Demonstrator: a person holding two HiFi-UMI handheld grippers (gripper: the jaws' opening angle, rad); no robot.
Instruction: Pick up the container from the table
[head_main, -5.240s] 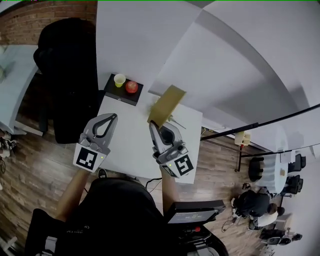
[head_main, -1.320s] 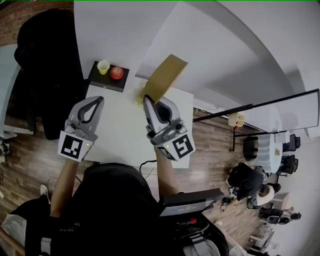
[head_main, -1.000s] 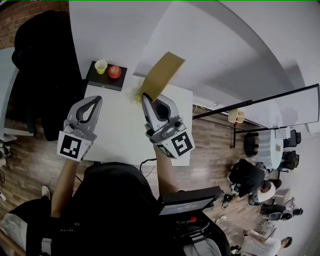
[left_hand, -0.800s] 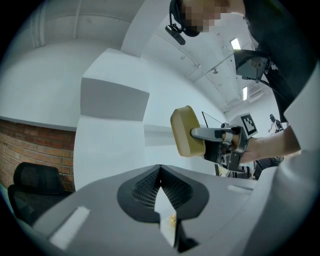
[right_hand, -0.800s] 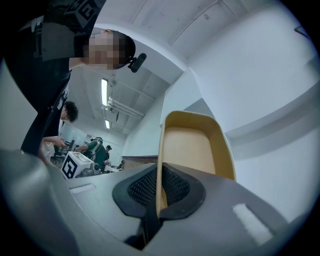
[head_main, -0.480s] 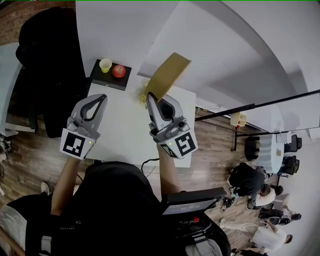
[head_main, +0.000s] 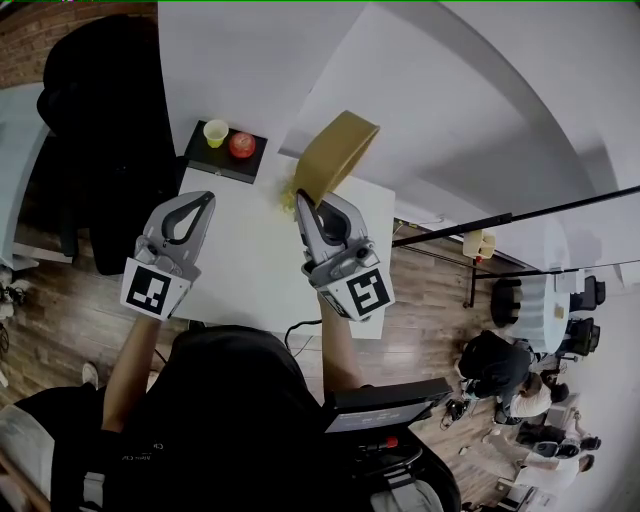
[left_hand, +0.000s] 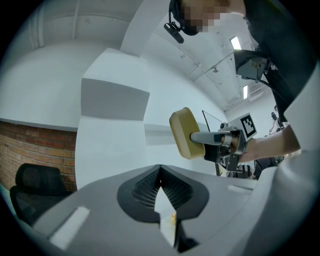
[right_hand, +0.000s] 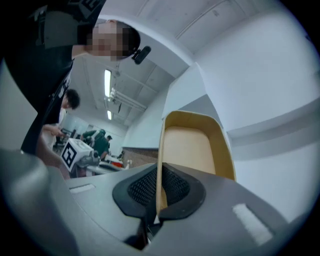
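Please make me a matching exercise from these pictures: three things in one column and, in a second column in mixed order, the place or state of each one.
Things:
1. tan container
2. left gripper
3. yellow cup

Places or states:
A. stands on the black tray beside a red round thing
B. clamped by its rim in the right gripper, held up in the air
C. shut, nothing between its fingers

Pairs: 1-B, 2-C, 3-A.

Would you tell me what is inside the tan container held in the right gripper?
The container shows only its bare tan floor and walls; nothing lies there. Its near end is covered by the right gripper.
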